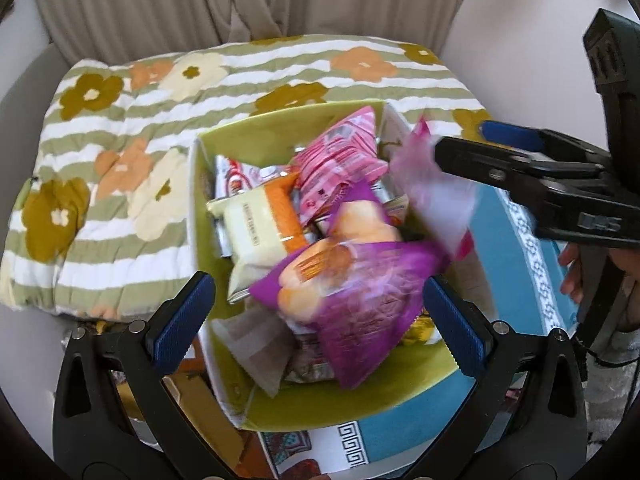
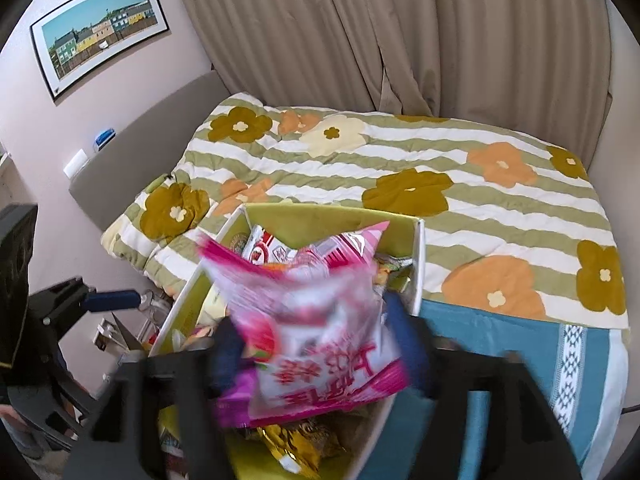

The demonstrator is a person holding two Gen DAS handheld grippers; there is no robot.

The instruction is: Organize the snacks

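Over the green box (image 1: 288, 128) of snacks on the bed, the right gripper (image 2: 320, 348) stands wide, a blurred pink packet (image 2: 320, 320) loose between its fingers. Only the left view shows the left gripper (image 1: 320, 320) spread wide over a purple bag (image 1: 360, 304).

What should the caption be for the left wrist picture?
Open left gripper hovers over a green box full of snack packets while the right gripper drops a pink packet.
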